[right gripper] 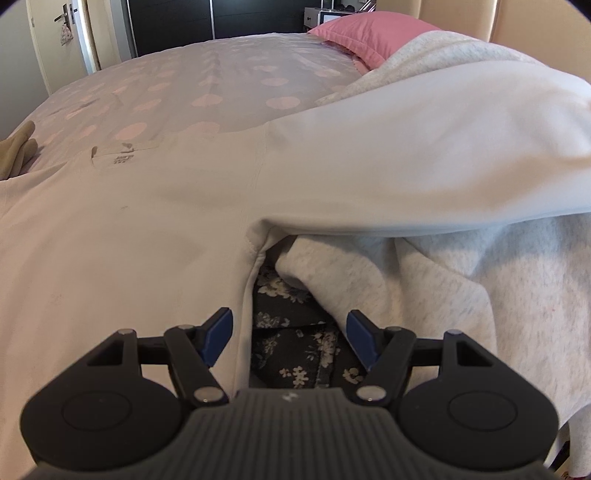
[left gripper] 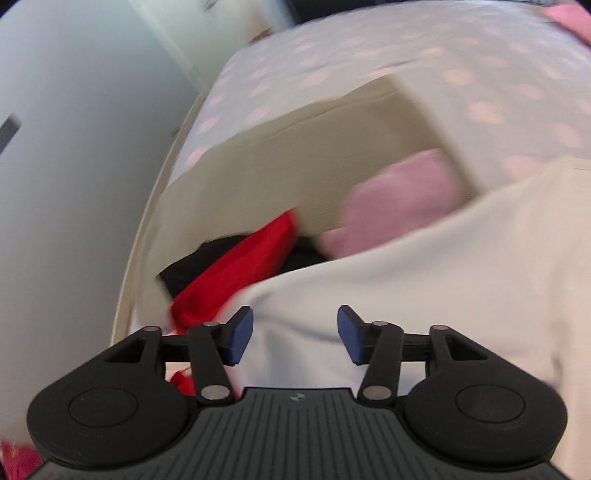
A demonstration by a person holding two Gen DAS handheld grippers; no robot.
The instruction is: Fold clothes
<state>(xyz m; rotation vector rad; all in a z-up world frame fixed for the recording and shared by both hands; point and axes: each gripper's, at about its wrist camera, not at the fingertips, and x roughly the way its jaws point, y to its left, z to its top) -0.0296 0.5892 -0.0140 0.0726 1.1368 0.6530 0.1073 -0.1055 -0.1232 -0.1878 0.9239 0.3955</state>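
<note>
Meanwhile both claws gaped empty: left gripper (left gripper: 295,334) over a white garment (left gripper: 406,295), red cloth (left gripper: 236,273) at ten o'clock; right gripper (right gripper: 290,339) above floral fabric (right gripper: 295,347).

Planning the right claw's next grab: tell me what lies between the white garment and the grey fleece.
In the right wrist view, a dark floral cloth shows in the gap between the white garment and the grey fleece, right ahead of the open right claw.

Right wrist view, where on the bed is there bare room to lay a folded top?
Free: the dotted bedspread beyond the white top, left of the pink pillow. Crowded: the near right, where the grey fleece and floral cloth pile up.
</note>
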